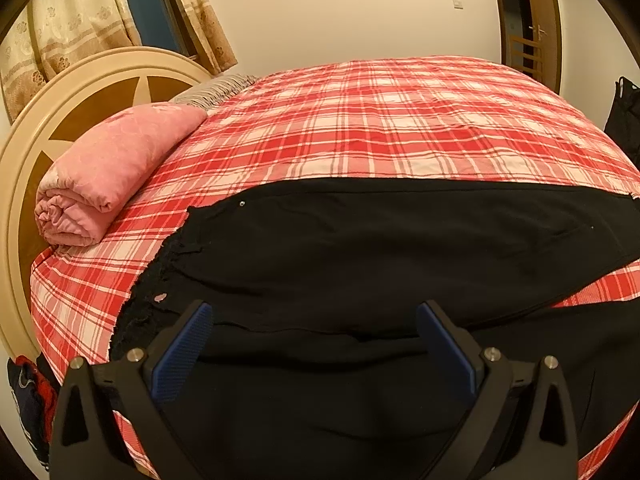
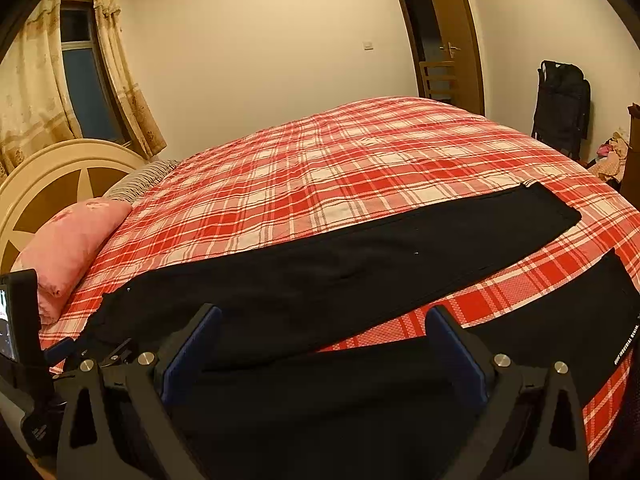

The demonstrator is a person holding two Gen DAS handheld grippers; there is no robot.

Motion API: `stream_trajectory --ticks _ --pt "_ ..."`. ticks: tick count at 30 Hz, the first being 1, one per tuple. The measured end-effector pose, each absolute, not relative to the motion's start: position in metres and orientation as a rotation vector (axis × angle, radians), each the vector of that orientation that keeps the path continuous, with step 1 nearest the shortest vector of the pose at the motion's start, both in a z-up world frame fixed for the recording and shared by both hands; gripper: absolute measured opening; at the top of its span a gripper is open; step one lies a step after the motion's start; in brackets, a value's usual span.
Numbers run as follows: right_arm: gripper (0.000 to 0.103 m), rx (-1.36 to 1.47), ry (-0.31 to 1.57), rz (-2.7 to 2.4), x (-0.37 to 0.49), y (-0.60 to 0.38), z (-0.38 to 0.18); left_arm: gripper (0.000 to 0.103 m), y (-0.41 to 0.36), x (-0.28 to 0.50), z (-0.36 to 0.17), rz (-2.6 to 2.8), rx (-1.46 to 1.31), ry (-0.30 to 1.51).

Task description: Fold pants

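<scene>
I have both grippers low over the near edge of the bed, each camera looking across the red plaid cover.

The black pants lie spread flat along the near side of the bed, waistband to the left, legs running off to the right. In the right wrist view the two legs part toward the right: the far leg lies straight with its hem near the right side of the bed, and the near leg runs toward the near right corner, a wedge of plaid showing between them.

My left gripper hovers over the waist and seat, jaws spread wide, nothing between the blue pads. I cannot tell whether the fingertips touch the cloth.

My right gripper sits above the near leg around the thigh, jaws equally wide apart and gripping nothing.

A rolled pink blanket rests at the far left against the cream headboard. Curtains hang behind it by a dark window, and a brown door stands open at the far right.
</scene>
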State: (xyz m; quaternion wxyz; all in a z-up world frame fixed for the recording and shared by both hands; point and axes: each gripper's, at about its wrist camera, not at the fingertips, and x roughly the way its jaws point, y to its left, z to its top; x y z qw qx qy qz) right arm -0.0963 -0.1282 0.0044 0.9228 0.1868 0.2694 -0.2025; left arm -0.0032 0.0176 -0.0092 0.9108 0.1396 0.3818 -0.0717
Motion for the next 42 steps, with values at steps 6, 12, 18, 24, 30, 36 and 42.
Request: stream_trajectory --ticks 6,12,18,24,30,36,42 --pt "0.102 0.383 0.553 -0.415 -0.0961 -0.129 0.0047 0.103 0.0185 -0.0032 -0.0085 -0.148 0.288 0.785" --pt "0.102 0.387 0.559 -0.412 -0.0949 -0.13 0.0034 0.103 0.0181 -0.0037 -0.0078 -0.148 0.293 0.782" --pt "0.102 0.388 0.562 -0.411 -0.0944 -0.1306 0.0025 0.103 0.017 -0.0046 -0.0085 -0.146 0.298 0.781" --pt "0.102 0.388 0.567 -0.409 -0.0942 -0.1291 0.0002 0.103 0.0192 -0.0045 -0.0088 -0.146 0.294 0.785" --pt "0.102 0.387 0.567 -0.408 -0.094 -0.1287 0.0002 0.103 0.0199 -0.0046 -0.0091 -0.147 0.294 0.785" --pt "0.102 0.387 0.567 -0.409 -0.0938 -0.1284 0.0003 0.103 0.02 -0.0037 -0.0083 -0.144 0.292 0.787" --pt "0.102 0.389 0.573 -0.407 -0.0932 -0.1275 -0.0006 0.103 0.019 -0.0042 -0.0088 -0.145 0.292 0.787"
